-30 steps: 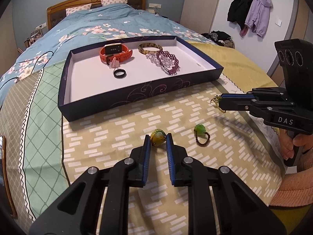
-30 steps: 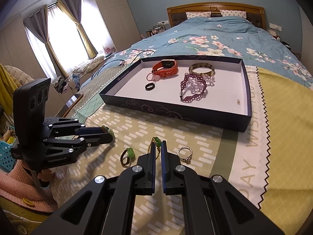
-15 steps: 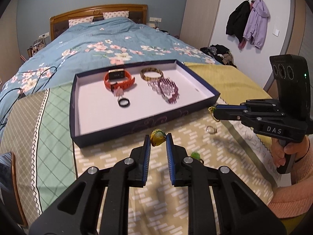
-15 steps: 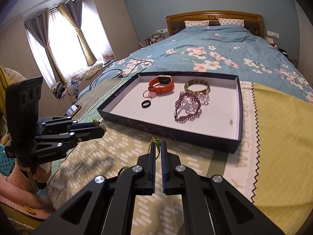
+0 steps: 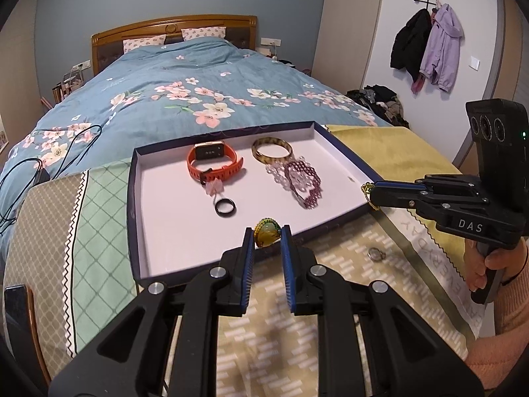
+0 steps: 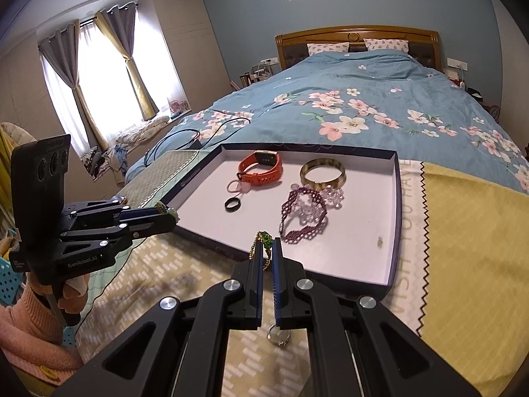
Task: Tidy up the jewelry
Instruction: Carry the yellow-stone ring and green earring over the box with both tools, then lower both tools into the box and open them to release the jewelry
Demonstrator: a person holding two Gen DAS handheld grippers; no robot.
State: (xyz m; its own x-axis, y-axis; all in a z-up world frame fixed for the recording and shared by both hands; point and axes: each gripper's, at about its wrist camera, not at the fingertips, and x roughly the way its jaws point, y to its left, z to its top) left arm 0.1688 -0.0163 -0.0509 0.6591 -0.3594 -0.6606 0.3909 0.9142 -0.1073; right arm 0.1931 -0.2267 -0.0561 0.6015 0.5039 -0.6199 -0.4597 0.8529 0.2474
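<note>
Left hand-held gripper (image 5: 267, 234): pinched on an amber oval stone ring with a green beaded rim (image 5: 267, 235), held above the near edge of the dark-blue shallow cardboard tray with a white floor (image 5: 158, 231).
Right hand-held gripper (image 6: 267, 248): pressed together on a gold chain with a green bead cluster (image 6: 263, 241), held over the tray's near wall.
Tray contents: an orange-strapped smartwatch (image 5: 213, 162), a tortoiseshell bangle (image 5: 271, 151), a purple beaded lace bracelet (image 5: 304, 182) and a black band ring (image 5: 225, 206) are seen lying inside.
Bed: a small silver ring (image 5: 376, 254) lies on the patterned beige cloth (image 5: 330, 241), just outside the tray.
</note>
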